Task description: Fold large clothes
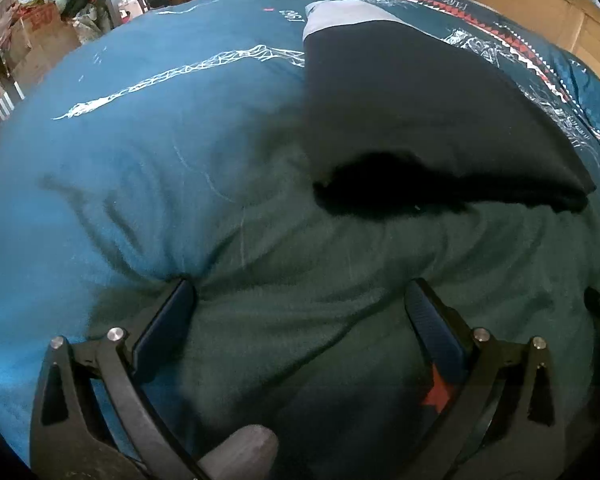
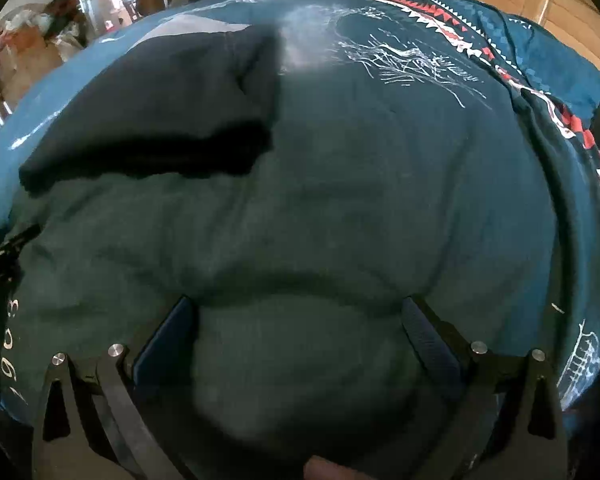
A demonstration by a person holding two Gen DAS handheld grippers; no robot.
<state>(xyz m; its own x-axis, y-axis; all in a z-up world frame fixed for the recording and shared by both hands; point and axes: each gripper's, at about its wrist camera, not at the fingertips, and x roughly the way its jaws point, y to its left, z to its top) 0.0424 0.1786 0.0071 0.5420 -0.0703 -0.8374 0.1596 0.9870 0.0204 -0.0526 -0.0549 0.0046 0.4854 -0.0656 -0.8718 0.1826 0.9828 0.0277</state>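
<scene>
The dark green garment (image 1: 300, 300) you are folding lies spread and wrinkled across the near part of the bed, on the blue bedspread (image 1: 120, 140) with its white line drawings and red-and-white triangle border. A dark navy folded piece with a pale grey end (image 1: 400, 112) rests on the bedspread just beyond the green cloth, its near edge overlapping it. Your left hand-held gripper (image 1: 300, 308) is angled low over the garment, its jaws spread wide, and both blue pads press down into the green fabric, which puckers around the left finger (image 1: 172, 320); nothing is pinched between them. Your right hand-held gripper (image 2: 300, 320) sits in much the same pose, low and pointing forward across the bed, jaws wide apart, with a soft bulge of the green garment (image 2: 300, 220) rising between the pads, touched but not clamped. In the right wrist view the other gripper's black frame shows at the left edge. Wooden panelling (image 1: 540, 4) stands beyond the bed, and cluttered boxes (image 1: 40, 36) sit to the far left.
</scene>
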